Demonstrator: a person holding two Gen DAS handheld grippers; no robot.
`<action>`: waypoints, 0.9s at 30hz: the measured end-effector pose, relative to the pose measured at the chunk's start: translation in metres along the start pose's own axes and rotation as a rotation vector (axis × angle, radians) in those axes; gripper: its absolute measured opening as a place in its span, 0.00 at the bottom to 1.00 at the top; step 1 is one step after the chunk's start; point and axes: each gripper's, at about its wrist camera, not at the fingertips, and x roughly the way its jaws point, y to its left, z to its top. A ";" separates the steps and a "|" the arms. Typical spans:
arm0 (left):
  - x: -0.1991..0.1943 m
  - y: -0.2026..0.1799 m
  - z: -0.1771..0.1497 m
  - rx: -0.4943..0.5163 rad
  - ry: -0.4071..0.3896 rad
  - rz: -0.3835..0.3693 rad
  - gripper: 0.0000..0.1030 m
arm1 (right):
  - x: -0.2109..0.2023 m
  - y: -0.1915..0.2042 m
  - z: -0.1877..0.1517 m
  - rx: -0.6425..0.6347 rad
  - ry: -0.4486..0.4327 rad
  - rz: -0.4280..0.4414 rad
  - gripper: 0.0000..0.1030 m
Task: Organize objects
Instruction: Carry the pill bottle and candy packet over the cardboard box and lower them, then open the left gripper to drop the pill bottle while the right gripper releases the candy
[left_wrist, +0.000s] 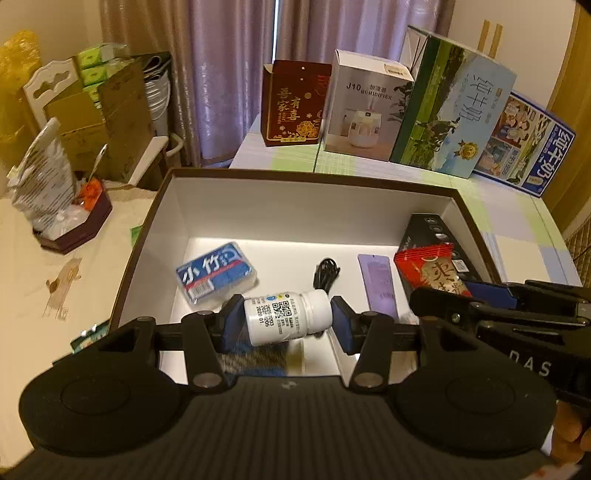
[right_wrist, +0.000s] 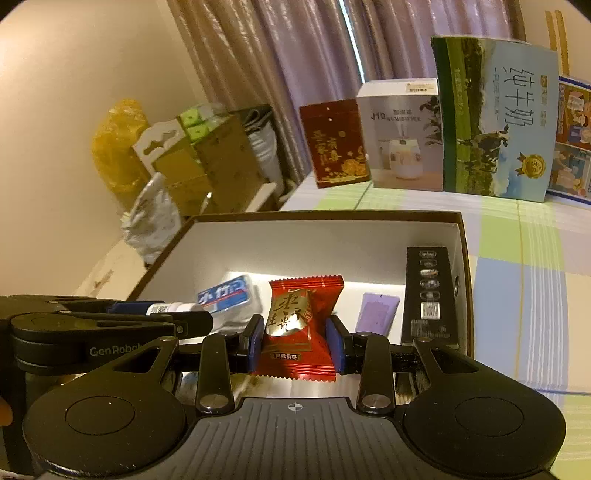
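Observation:
My left gripper (left_wrist: 287, 320) is shut on a white pill bottle (left_wrist: 286, 317), held sideways just above the floor of the open brown box (left_wrist: 295, 177). My right gripper (right_wrist: 295, 341) is shut on a red snack packet (right_wrist: 301, 325) over the box's right side; the packet also shows in the left wrist view (left_wrist: 428, 271). In the box lie a blue tissue pack (left_wrist: 216, 271), a coiled black cable (left_wrist: 325, 275), a purple card (left_wrist: 380, 286) and a black carton (right_wrist: 428, 291) against the right wall.
Upright cartons stand behind the box: a red one (left_wrist: 291, 103), a white humidifier box (left_wrist: 364, 107), a milk carton (left_wrist: 454, 107) and a blue one (left_wrist: 524, 144). At the left are cardboard boxes (left_wrist: 99, 118) and a tray with bags (left_wrist: 70, 218).

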 end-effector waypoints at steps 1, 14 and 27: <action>0.006 0.001 0.004 0.005 0.007 0.001 0.44 | 0.005 -0.001 0.002 0.004 0.003 -0.006 0.33; 0.084 0.017 0.035 0.041 0.115 -0.028 0.44 | 0.056 -0.011 0.017 0.037 0.047 -0.090 0.33; 0.119 0.026 0.045 0.039 0.159 -0.048 0.65 | 0.082 -0.019 0.021 0.058 0.084 -0.119 0.33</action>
